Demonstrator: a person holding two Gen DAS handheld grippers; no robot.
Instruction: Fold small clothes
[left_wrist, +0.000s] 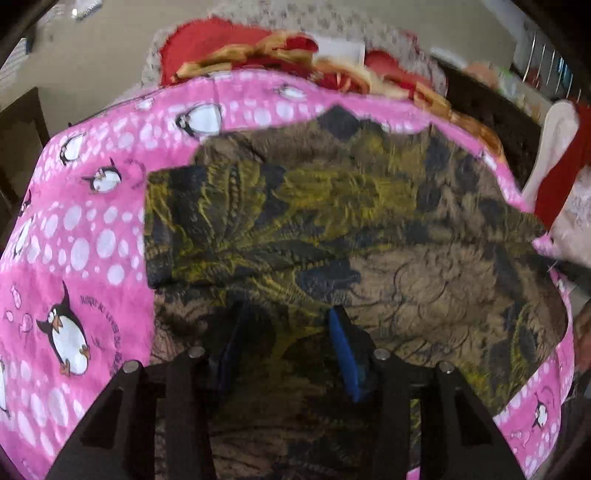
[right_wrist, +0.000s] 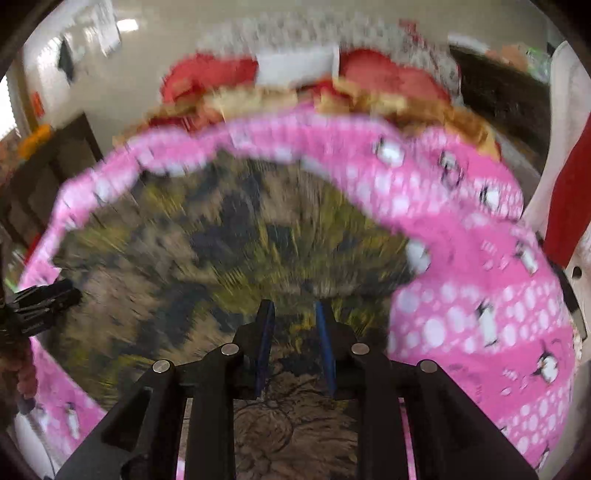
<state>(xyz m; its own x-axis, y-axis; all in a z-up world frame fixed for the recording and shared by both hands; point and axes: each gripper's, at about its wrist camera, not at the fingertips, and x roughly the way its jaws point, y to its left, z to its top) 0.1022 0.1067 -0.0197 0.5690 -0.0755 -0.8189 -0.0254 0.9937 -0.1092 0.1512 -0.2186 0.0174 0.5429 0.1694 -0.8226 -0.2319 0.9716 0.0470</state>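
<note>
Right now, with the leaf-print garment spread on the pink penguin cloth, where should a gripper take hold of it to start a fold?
Probably at the leaf-print garment's left edge, near its dark hem, coming from the left over the pink penguin cloth. That edge lies straight and exposed against the pink, so a finger could slide under it. The left gripper and right gripper both stand open above the middle, holding nothing.

Matt printed cloth garment (left_wrist: 332, 221)

We see the patterned garment (right_wrist: 221, 236) smeared by motion in the right wrist view; the pink penguin cloth (left_wrist: 74, 236) (its spread cut by the frame edges) hides whatever lies beneath.
</note>
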